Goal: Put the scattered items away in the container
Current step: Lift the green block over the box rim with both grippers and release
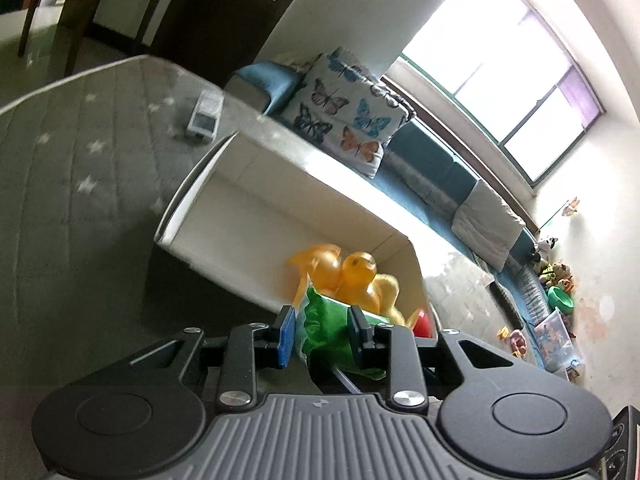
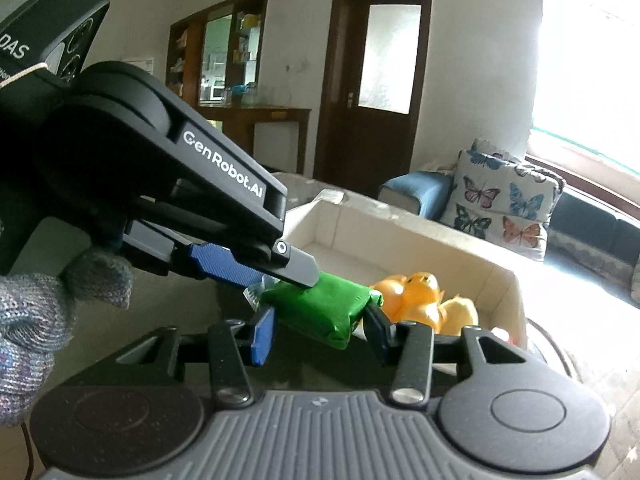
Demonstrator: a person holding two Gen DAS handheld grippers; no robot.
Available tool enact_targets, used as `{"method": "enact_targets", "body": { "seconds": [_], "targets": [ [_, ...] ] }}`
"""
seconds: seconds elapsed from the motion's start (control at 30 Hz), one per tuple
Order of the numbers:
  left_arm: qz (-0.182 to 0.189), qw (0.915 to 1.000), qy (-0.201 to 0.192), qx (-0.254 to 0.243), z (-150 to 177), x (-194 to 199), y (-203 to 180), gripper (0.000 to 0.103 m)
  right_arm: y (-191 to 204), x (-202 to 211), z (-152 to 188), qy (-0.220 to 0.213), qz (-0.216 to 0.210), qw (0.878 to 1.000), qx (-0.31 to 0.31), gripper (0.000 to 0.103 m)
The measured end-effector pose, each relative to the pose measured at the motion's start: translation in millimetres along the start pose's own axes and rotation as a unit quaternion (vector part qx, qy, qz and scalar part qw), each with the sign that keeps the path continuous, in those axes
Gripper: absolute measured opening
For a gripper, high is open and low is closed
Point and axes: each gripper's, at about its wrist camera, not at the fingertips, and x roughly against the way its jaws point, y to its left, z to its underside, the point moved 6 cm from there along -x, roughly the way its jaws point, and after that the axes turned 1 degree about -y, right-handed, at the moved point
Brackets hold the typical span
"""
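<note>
**A:** What's in hand?

**B:** My left gripper is clamped on the green packet. My right gripper stands spread around that packet's other end; whether its pads touch, I can't tell.

**A:** Progress?

**B:** Partway, I'd judge. Just ahead, the white box already holds an orange plush toy and something red. The packet hangs near its rim, not yet in. Left tool angles across over the right.

A grey star-patterned mat carries the white box and a small carton
</note>
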Motion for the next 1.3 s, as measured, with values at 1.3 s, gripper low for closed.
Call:
{"method": "enact_targets", "body": {
  "seconds": [1.3],
  "targets": [
    [-0.025,0.9996,0.005,0.012,-15.1,-26.7,16.9,0.032,-4.9,-38.8,-2.8,0.029,-0.011,0.999,-0.014,0.05]
  ]
}}
